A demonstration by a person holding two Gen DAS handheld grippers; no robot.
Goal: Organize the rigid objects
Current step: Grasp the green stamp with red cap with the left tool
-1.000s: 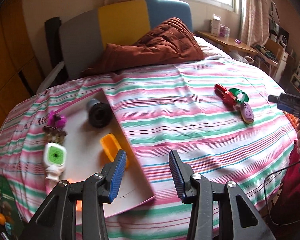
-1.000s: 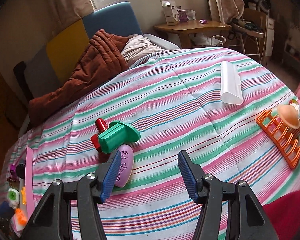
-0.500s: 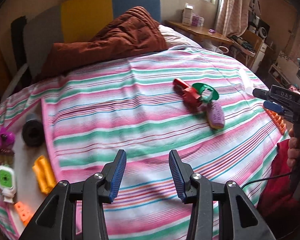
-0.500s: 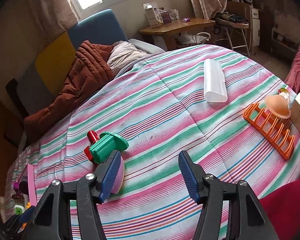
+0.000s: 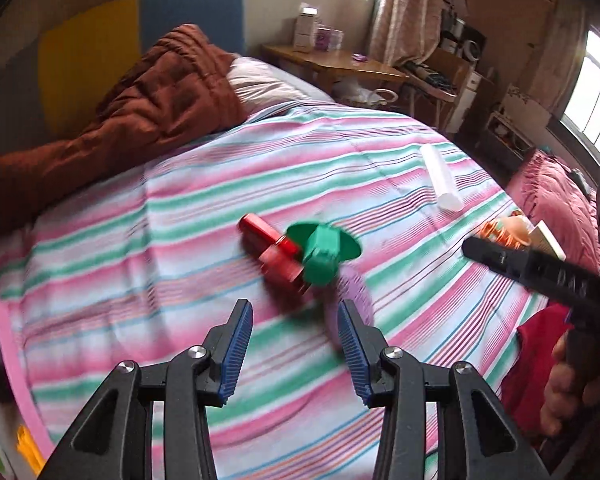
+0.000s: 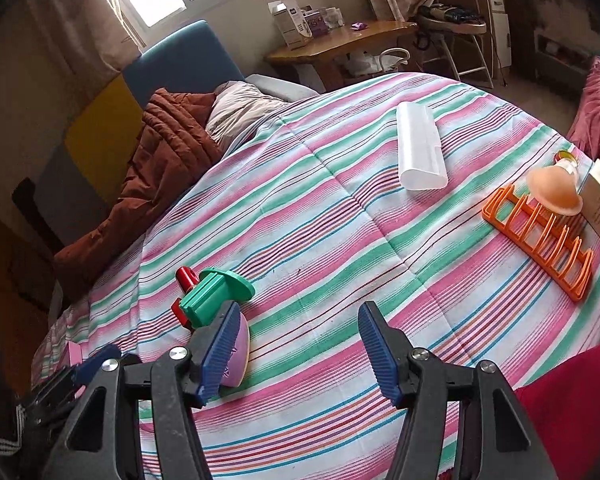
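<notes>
Left wrist view: the left gripper [image 5: 294,336] hangs over the striped bedspread [image 5: 180,248], its blue-padded jaws apart with only cloth between them. At about twelve o'clock from the jaws lies a small cluster of rigid things — a red cylinder piece [image 5: 274,246], a green flanged piece [image 5: 324,250] lying across it, and a purple oval object [image 5: 358,298] that is blurred and sits just behind the right-hand pad. At two o'clock, well apart, a translucent white case [image 5: 440,178] lies on the spread. At three o'clock the right gripper's black body reaches in from the edge, a hand [image 5: 560,392] wrapped around its grip. A brown quilt [image 5: 140,112] is bunched at eleven o'clock by the headboard, and a wooden desk [image 5: 340,62] stands at one o'clock.

Right wrist view: the right gripper [image 6: 298,344] also has its jaws spread, nothing clamped, bare bedspread in the gap. The purple oval object [image 6: 240,350] lies just outside the left-hand pad, partly hidden by it — whether they touch I cannot tell. The green flanged piece [image 6: 216,292] and the red cylinder piece [image 6: 186,278] sit at eleven o'clock, pressed together. The white case [image 6: 420,148] lies at one o'clock, well apart. At two o'clock an orange rack [image 6: 540,240] rests near the bed's edge with a peach dome-shaped object [image 6: 554,192] at its far end.
</notes>
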